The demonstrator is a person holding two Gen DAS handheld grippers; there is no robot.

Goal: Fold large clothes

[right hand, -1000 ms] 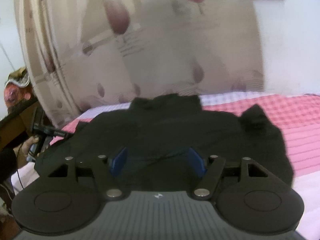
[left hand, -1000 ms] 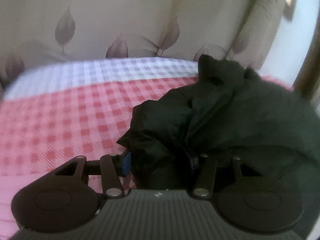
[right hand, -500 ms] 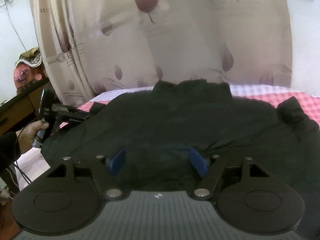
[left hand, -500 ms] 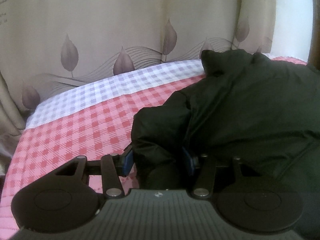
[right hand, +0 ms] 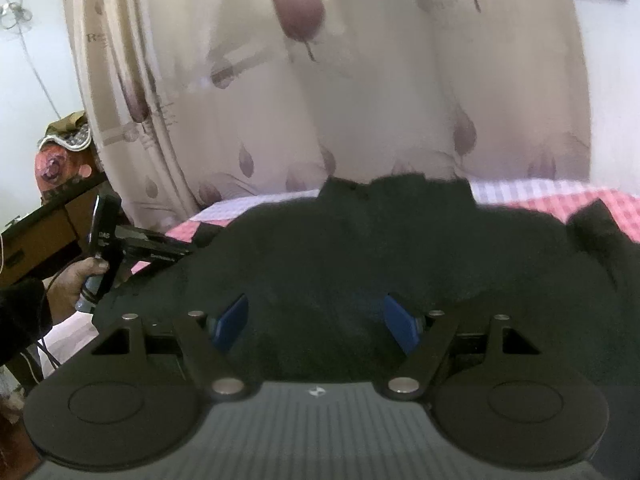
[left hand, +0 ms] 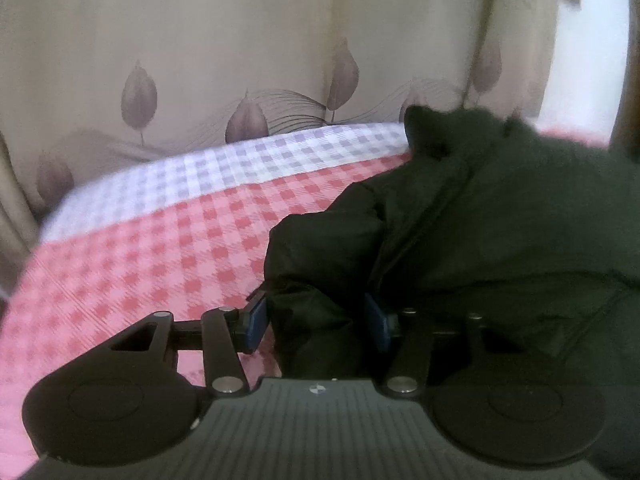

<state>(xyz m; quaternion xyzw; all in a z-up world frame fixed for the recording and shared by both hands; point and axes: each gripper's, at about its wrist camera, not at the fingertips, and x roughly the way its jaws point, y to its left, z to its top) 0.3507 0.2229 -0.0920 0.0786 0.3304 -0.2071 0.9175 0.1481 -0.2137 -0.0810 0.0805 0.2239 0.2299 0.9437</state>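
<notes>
Left tool pinching bunched edge of black soft bulky jacket; right tool spread over it. Limp, likely slippery; grab hem corners.

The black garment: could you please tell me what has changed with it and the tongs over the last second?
Little changed. Both views swung, so the curtain shifted behind the garment. The left tongs stayed clamped on a bunched fold, the right tongs stayed wide around fabric, and the garment stayed spread on the checked bedsheet.
</notes>
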